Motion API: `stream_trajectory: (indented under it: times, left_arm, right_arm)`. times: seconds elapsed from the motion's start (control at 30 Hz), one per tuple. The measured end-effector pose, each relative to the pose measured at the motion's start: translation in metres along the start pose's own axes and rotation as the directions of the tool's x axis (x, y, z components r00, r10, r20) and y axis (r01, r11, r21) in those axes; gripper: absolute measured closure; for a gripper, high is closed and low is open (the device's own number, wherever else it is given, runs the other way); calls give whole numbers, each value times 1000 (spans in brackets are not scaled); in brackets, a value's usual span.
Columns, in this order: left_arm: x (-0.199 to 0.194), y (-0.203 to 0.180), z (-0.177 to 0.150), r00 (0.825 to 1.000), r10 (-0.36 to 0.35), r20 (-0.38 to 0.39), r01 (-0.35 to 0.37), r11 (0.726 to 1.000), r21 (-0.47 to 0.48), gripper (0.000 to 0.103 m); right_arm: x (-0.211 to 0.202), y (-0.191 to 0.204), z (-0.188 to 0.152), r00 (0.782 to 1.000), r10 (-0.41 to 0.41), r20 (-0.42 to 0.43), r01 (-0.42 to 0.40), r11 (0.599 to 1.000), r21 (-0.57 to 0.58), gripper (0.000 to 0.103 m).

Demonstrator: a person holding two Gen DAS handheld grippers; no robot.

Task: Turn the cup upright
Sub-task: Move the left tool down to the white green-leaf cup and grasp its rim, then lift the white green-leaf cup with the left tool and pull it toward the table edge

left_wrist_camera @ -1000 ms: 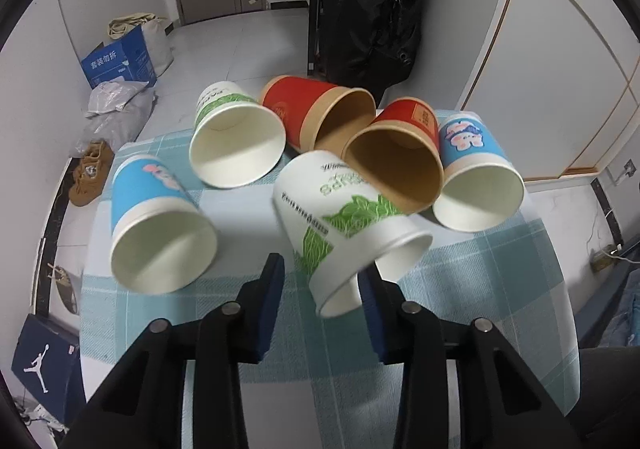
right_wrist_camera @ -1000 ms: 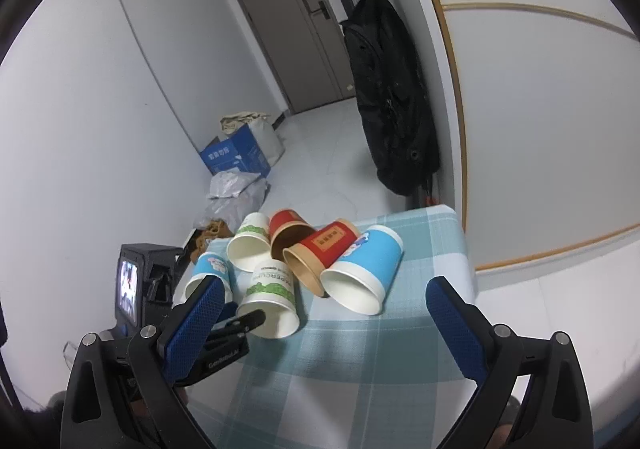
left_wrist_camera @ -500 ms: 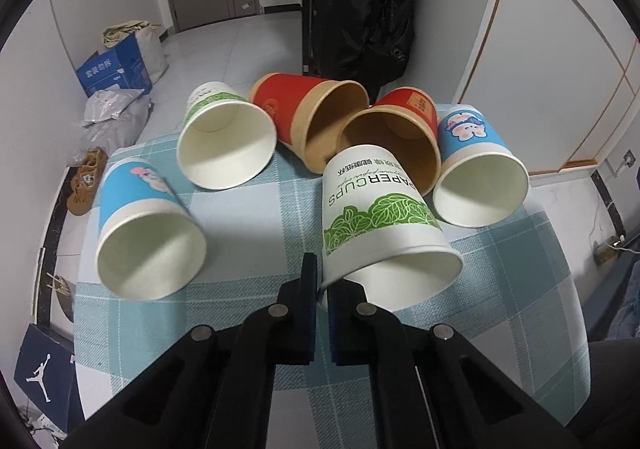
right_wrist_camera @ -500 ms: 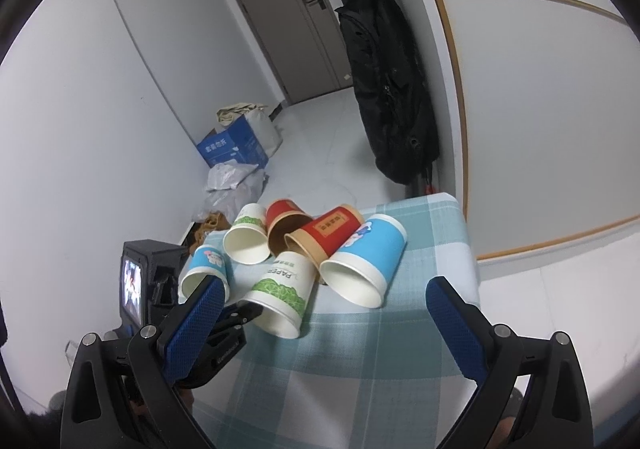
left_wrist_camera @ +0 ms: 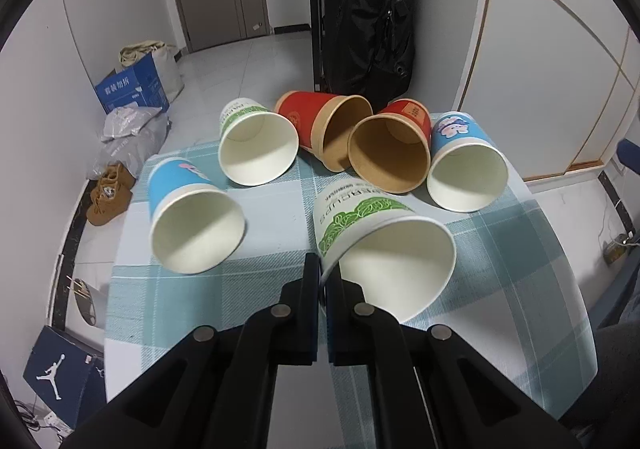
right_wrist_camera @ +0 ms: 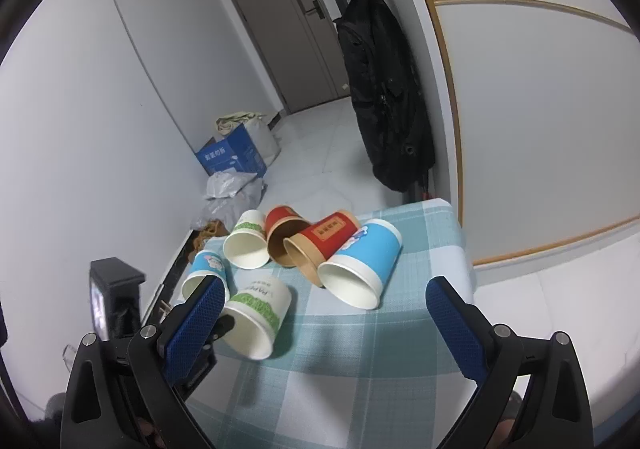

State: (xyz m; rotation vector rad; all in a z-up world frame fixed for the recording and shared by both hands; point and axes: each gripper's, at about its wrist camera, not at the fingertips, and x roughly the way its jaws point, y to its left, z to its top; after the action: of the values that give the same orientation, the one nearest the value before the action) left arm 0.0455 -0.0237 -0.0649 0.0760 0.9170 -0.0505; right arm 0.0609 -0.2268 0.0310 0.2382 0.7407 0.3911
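My left tongs [left_wrist_camera: 322, 281] are clamped on the rim wall of the white paper cup with green leaf print [left_wrist_camera: 372, 233], one finger outside the wall and one inside the mouth. The cup lies directly ahead of these tongs, gripped at the left edge of its mouth. Its long axis runs away from the tongs and slightly upward: mouth toward me and to the right, closed base pointing away. Whether its lower side touches the checked blue-and-white surface [left_wrist_camera: 500, 249] I cannot tell; the right wrist view suggests it is tilted, mouth end low and near the surface.

My right tongs [right_wrist_camera: 324, 313] are spread wide and hold nothing, well apart from the cup and above the near part of the surface. The left is plainly the nearer one.

Relative to the gripped cup: a blue paper cup on its side [left_wrist_camera: 188, 217] lies to the left; beyond it, a second white-and-green cup [left_wrist_camera: 256, 141], two red-and-brown cups [left_wrist_camera: 328, 129] [left_wrist_camera: 394, 149], and another blue cup [left_wrist_camera: 464, 165], all lying mouth toward me.

Judgement: the flip calls for rotating the wrist so the base swings down and the mouth up; a one-wall pinch may crease the rim.
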Motion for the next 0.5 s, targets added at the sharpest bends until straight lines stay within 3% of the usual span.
stream_trajectory:
  times: [0.33,0.5]
  left_arm:
    - [-23,5,-17,999,34,33,-33,999,-14,103]
    - [-48,8,-27,994,61,89,-59,998,-24,103]
  right_arm:
    - [-8,4,-6,999,-4,38,5,1000,-20,1]
    - [-14,8,-10,998,-4,64,7,999,-40,1]
